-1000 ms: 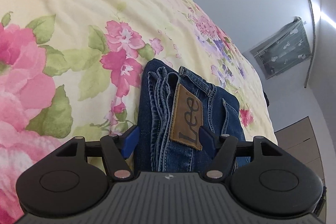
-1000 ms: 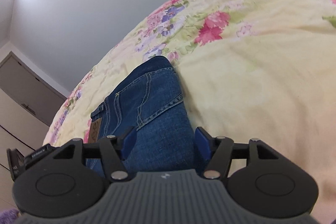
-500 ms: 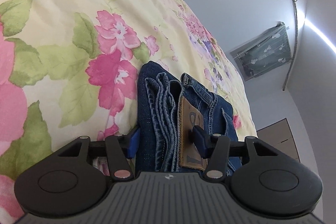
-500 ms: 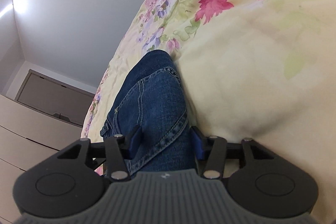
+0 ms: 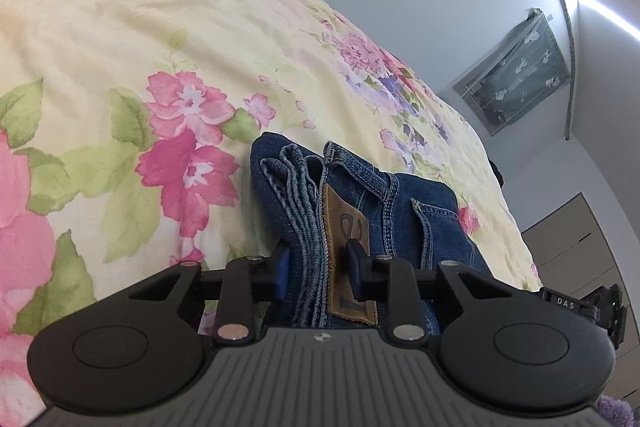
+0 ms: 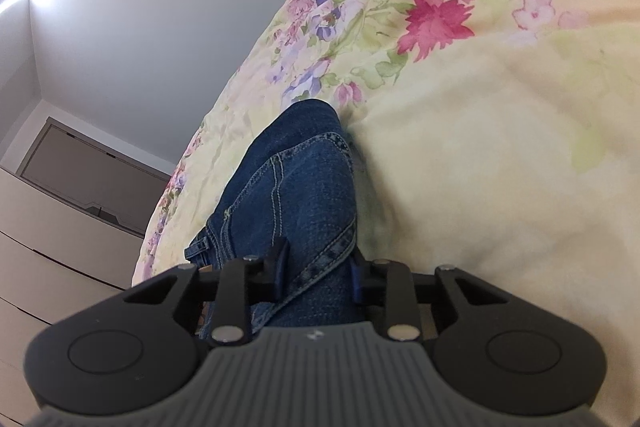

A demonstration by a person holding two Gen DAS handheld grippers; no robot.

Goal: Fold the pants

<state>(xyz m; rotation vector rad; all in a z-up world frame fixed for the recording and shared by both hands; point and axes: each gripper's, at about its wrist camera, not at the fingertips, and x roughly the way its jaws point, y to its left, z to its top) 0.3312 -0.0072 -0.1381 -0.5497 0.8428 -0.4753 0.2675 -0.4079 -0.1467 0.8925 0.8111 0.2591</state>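
Folded blue jeans (image 5: 384, 203) lying on the floral bedspread (image 5: 120, 39), well inside its edges, already reduced to a compact bundle. Left gripper (image 5: 317, 267) clamped on the stacked waistband end, one pad on the outer denim, the other pressed against the tan leather brand patch (image 5: 346, 251). Right gripper (image 6: 316, 269) clamped on the opposite, rounded fold end of the jeans (image 6: 296, 187), pads pinching several layers near a stitched seam. Step in hand, by judgement: moving or setting down the finished bundle with a grip at each end. For a clean result: keep both grips firm and level with each other; lift and travel at matched speed so no layer slides out; avoid pulling the ends apart, which would open the folds; avoid pushing them together, which would buckle the middle. Lower flat onto the bedspread before releasing. Release both ends together, then withdraw straight back along the fingers without dragging the top layer. Risk: thick waistband layers splaying once the left grip lets go.
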